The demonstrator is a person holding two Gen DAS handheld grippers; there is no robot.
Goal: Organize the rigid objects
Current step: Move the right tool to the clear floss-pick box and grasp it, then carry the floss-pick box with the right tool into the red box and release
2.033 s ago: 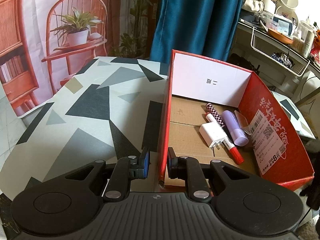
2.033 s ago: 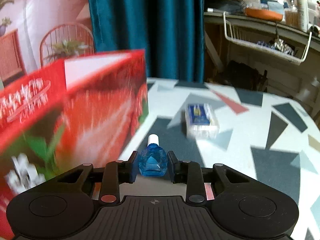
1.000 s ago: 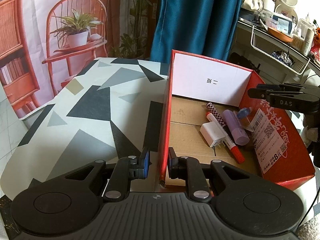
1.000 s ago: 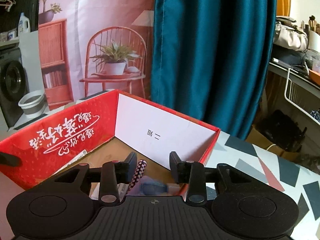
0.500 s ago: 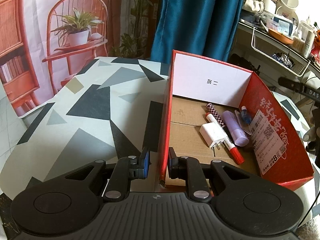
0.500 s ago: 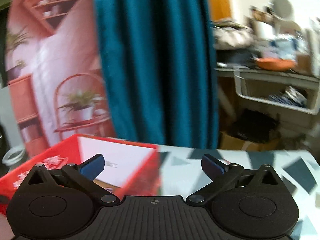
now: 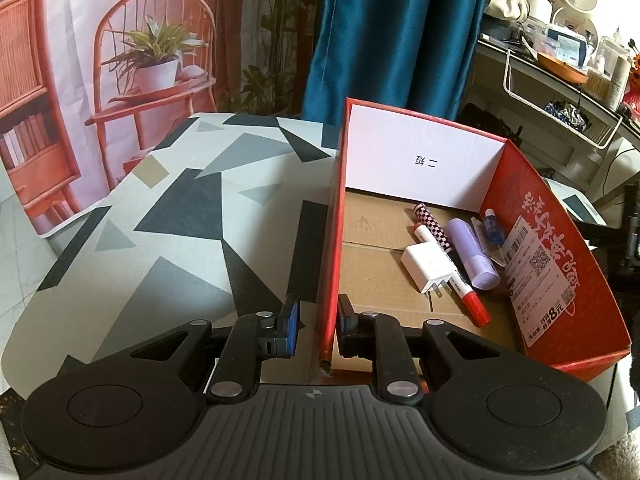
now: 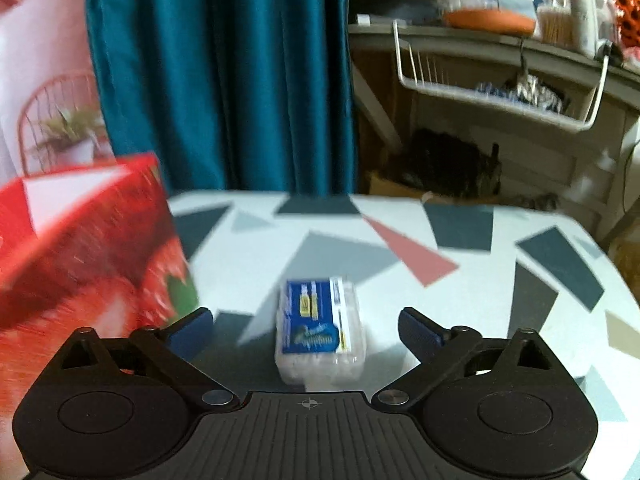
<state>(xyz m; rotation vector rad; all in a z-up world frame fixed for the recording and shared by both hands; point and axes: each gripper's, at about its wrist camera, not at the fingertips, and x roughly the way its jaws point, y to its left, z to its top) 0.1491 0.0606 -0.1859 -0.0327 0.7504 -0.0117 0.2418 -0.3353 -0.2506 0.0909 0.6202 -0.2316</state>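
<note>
My left gripper (image 7: pixel 316 318) straddles the near end of the red cardboard box's left wall (image 7: pixel 329 264) and is shut on it. Inside the box lie a white charger plug (image 7: pixel 428 266), a red-capped marker (image 7: pixel 460 286), a checked pen (image 7: pixel 434 228), a purple tube (image 7: pixel 474 254) and a small blue bottle (image 7: pixel 493 227) against the right wall. My right gripper (image 8: pixel 306 320) hangs over the table to the right of the red box (image 8: pixel 92 240). Its jaws stand wide, closing slightly, and hold nothing. A clear plastic case with a blue label (image 8: pixel 320 332) lies on the table between and below its fingers, untouched.
The patterned table (image 7: pixel 160 220) stretches left of the box, and its right half (image 8: pixel 480 280) reaches a rounded far edge. A teal curtain (image 8: pixel 220 80) hangs behind. Cluttered shelves with a white wire basket (image 8: pixel 500 92) stand at the back right.
The right gripper let the blue bottle drop into the box, opened wide, then swung right and down to hover over the clear case. The left gripper has not moved.
</note>
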